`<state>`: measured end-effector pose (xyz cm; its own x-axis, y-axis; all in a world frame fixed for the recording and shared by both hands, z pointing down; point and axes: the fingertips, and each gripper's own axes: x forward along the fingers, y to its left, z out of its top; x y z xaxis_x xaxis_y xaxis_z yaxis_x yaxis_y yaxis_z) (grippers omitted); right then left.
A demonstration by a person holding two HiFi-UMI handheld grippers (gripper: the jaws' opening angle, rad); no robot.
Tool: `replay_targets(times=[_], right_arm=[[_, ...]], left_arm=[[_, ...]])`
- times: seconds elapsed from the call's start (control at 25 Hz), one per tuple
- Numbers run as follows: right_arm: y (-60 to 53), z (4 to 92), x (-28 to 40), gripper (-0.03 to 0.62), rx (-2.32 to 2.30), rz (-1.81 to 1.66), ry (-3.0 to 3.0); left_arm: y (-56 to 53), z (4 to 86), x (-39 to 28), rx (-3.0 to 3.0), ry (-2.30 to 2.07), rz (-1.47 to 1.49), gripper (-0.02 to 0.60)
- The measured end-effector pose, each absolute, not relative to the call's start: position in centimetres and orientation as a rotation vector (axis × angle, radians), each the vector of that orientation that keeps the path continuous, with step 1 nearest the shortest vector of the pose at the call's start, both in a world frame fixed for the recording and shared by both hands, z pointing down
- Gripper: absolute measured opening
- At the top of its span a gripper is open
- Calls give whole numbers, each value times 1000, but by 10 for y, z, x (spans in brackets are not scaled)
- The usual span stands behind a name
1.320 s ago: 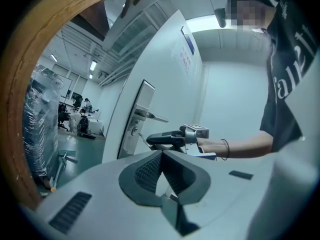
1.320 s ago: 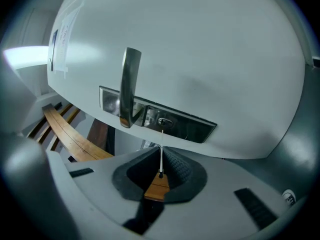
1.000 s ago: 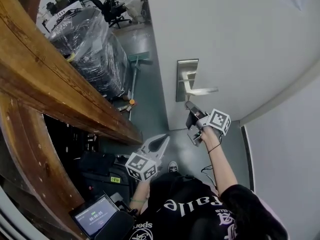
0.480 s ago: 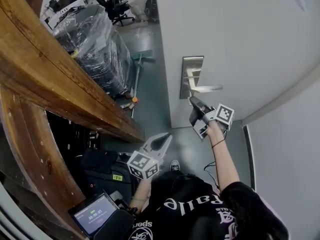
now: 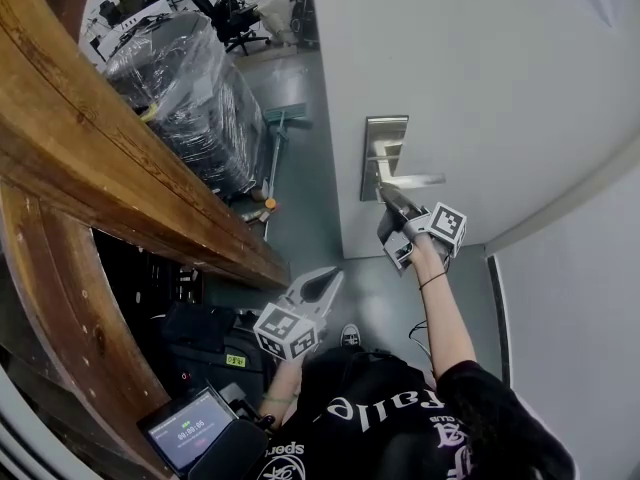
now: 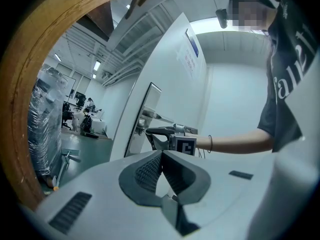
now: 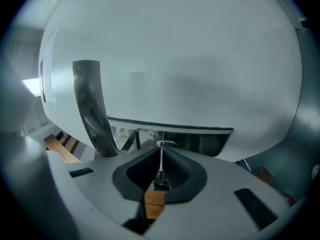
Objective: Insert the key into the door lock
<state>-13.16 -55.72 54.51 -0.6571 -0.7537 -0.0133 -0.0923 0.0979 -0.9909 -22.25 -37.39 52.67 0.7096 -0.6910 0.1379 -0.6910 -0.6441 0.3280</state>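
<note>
The white door (image 5: 480, 78) carries a steel lock plate (image 5: 382, 156) with a lever handle (image 5: 412, 180). My right gripper (image 5: 390, 195) is raised with its tip just under the lever, close to the plate. In the right gripper view the right gripper (image 7: 161, 148) is shut on a thin silver key (image 7: 160, 162) that stands on edge and points at the shiny lock plate (image 7: 172, 137), with the lever handle (image 7: 92, 109) curving up at the left. My left gripper (image 5: 325, 284) hangs low by my body, away from the door. Its pads (image 6: 150, 170) meet with nothing between them.
A heavy wooden beam (image 5: 110, 168) runs along the left. Behind it stand a plastic-wrapped pallet (image 5: 185, 93) and a floor squeegee (image 5: 272, 153) leaning beside the door. A small screen (image 5: 190, 430) glows at the lower left. A person sits on an office chair (image 5: 275, 3) far back.
My right gripper has risen with the key, from below the lever handle up to the lock plate. The left gripper has stayed where it was.
</note>
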Motion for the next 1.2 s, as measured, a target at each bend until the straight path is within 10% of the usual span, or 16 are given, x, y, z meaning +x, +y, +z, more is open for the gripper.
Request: replay_targets(times=[1.2], right_arm=[[-369,524,-42,37,-1096,-1256,2371]], left_arm=[[-301,511,-129,2548,-1138,-20,5]])
